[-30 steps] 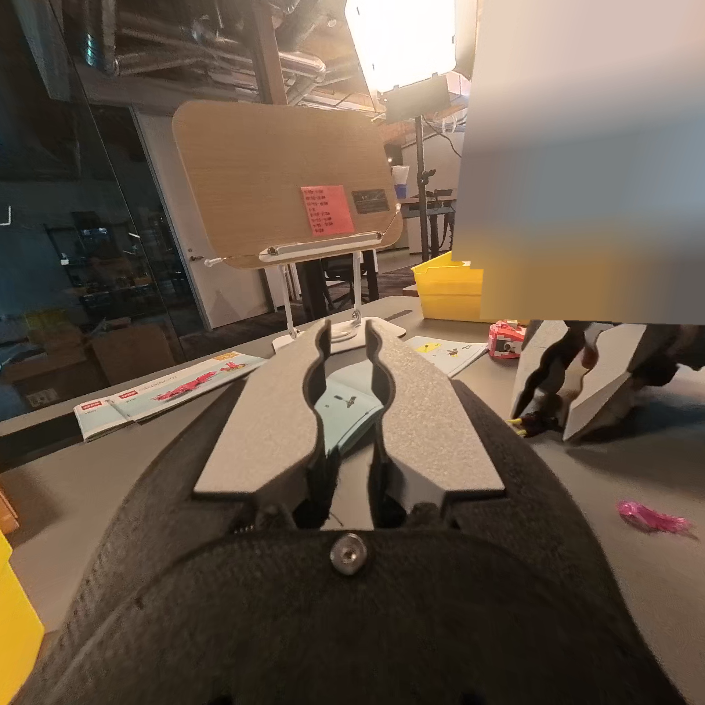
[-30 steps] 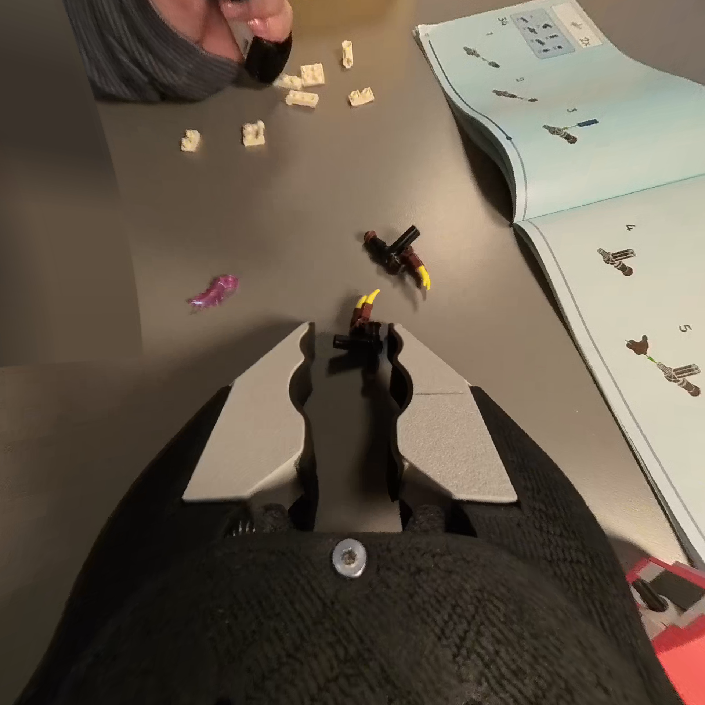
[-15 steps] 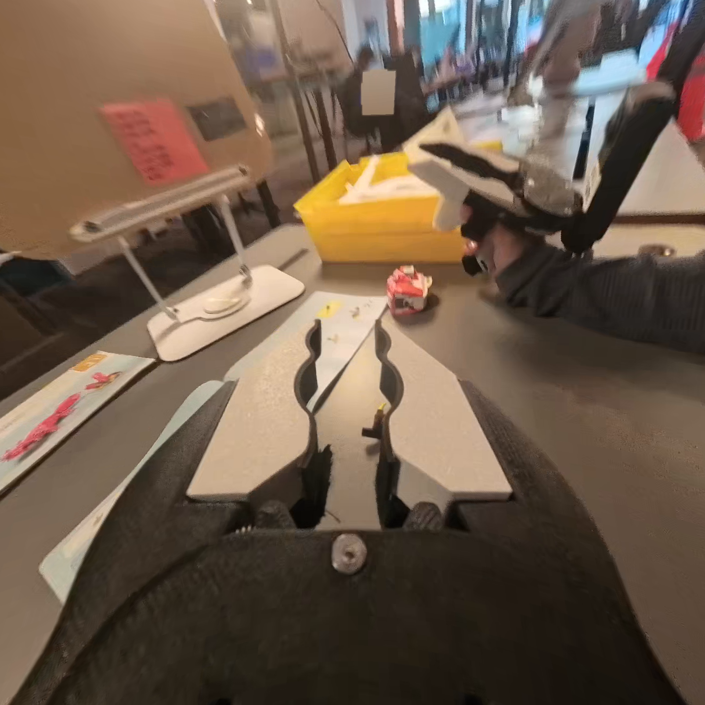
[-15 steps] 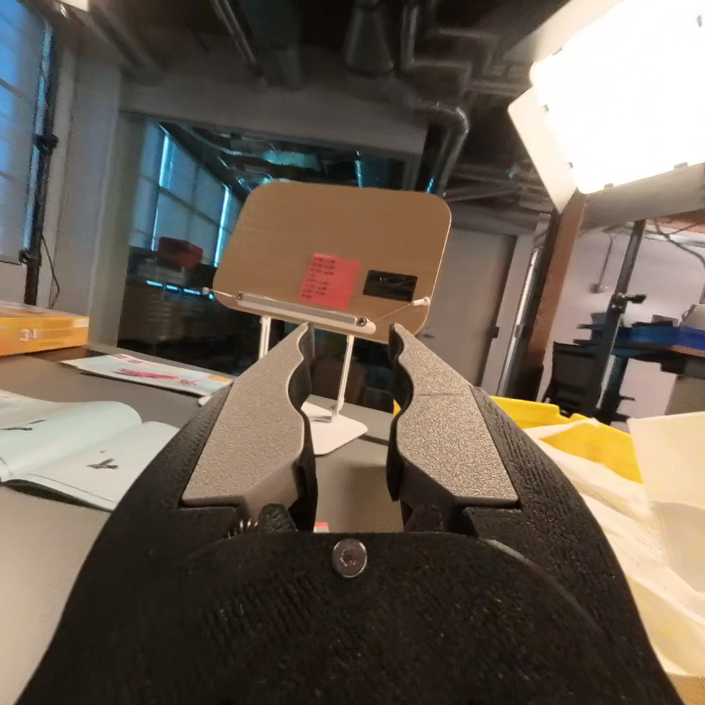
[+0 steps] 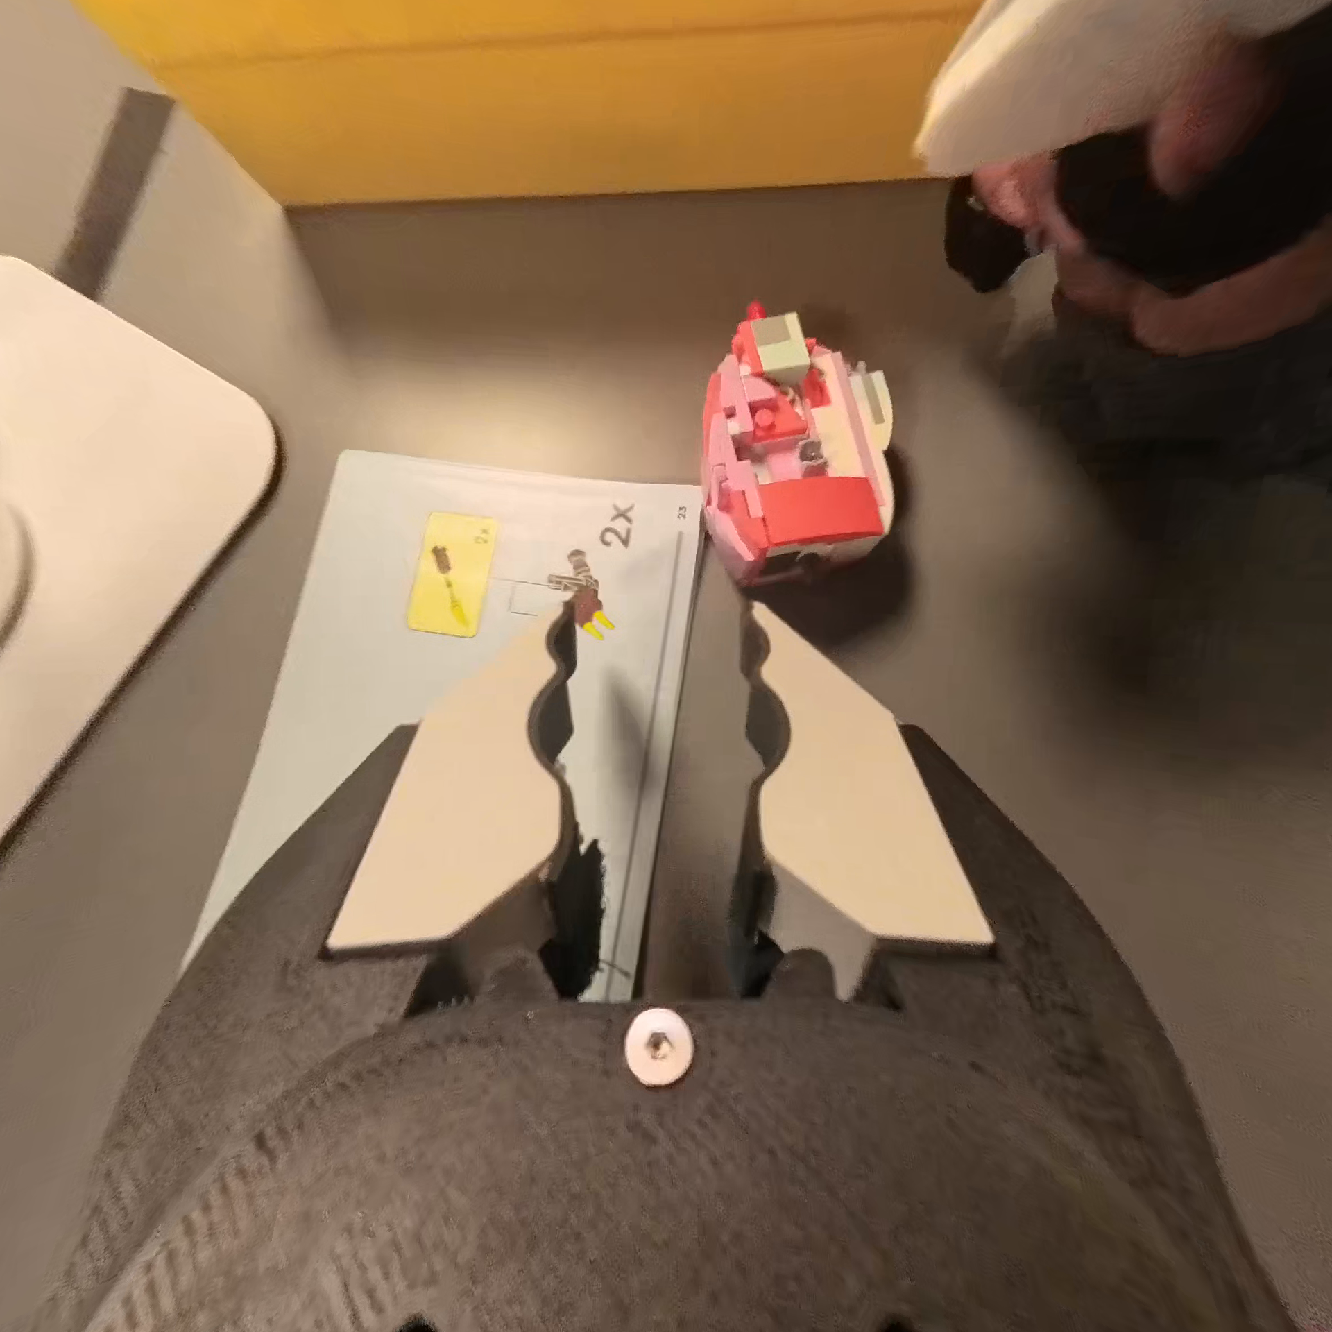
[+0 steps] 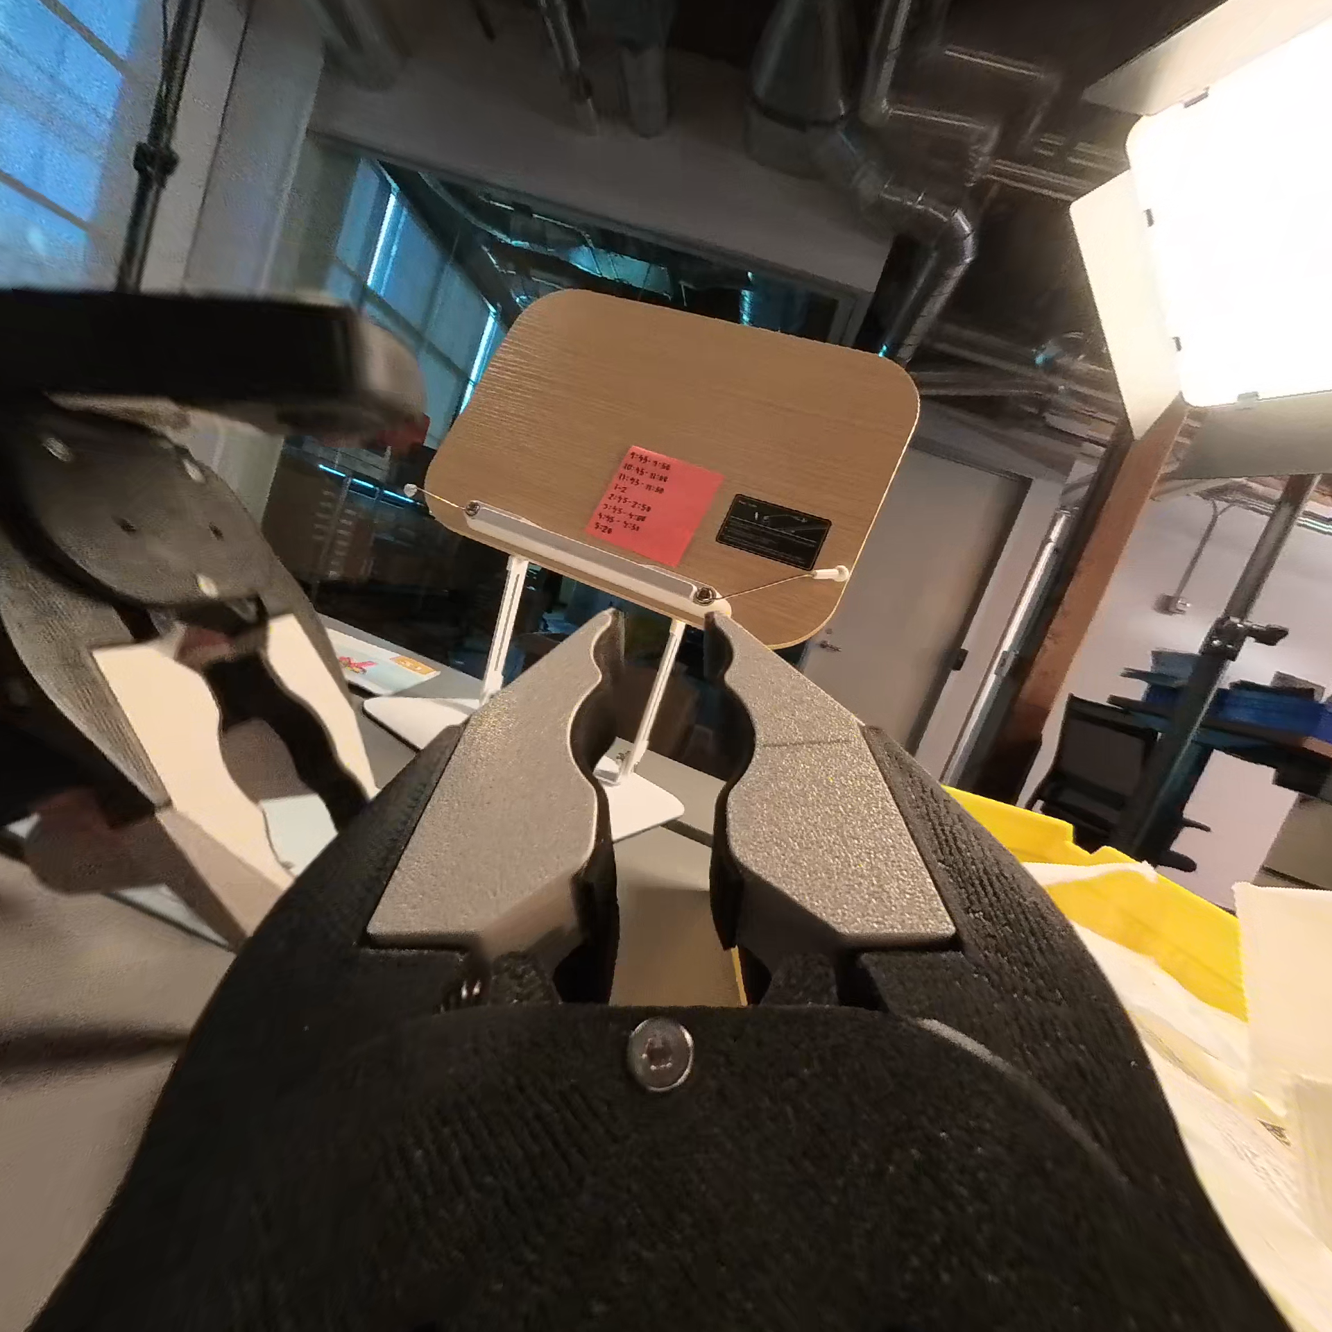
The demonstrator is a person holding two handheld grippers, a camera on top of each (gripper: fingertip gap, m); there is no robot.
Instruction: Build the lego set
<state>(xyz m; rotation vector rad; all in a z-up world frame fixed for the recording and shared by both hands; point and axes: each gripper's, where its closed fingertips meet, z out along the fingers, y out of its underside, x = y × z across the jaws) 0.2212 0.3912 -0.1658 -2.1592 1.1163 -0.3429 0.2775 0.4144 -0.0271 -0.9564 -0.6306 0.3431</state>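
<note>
Landmark: the open instruction booklet [image 5: 447, 649], lying flat on the dark bench [image 5: 504, 324].
Left tongs [image 5: 652, 613]: pointed steeply down at the bench, hovering over the booklet's right edge; the left finger [image 5: 476, 778] is above the page, the right finger [image 5: 858, 793] above bare bench just right of the booklet.
Left tongs, state: spread wide, with only page and bench seen between the tips; nothing gripped.
Brick model [image 5: 796, 447]: a small red, pink and cream build standing on the bench at the booklet's upper right corner, just beyond the right fingertip and apart from it.
Yellow bin [image 5: 540, 94]: past the booklet's far edge, across the top of the left wrist view.
White stand base [image 5: 108, 504]: left of the booklet, flat on the bench.
Person's hand [image 5: 1153, 238]: beyond and right of the booklet, raised above the bench, wrapped round the grip of the other tool; blurred.
Right tongs [image 6: 663, 620]: lifted off the bench and aimed nearly level, slightly upward, toward the wooden book stand [image 6: 670, 461], which rises beyond the booklet.
Right tongs, state: narrow gap between the tips, nothing in it; the stand's thin white leg [image 6: 659, 699] shows through the gap, far behind.
Stand details: a pink note [image 6: 652, 504] and a black label [image 6: 771, 530] stuck on its face.
Left tongs in the right wrist view [image 6: 238, 670]: low at the left, tilted downward, fingers apart.
Papers [image 6: 1225, 1009]: pale sheets heaped in the yellow bin, right of the right tongs.
</note>
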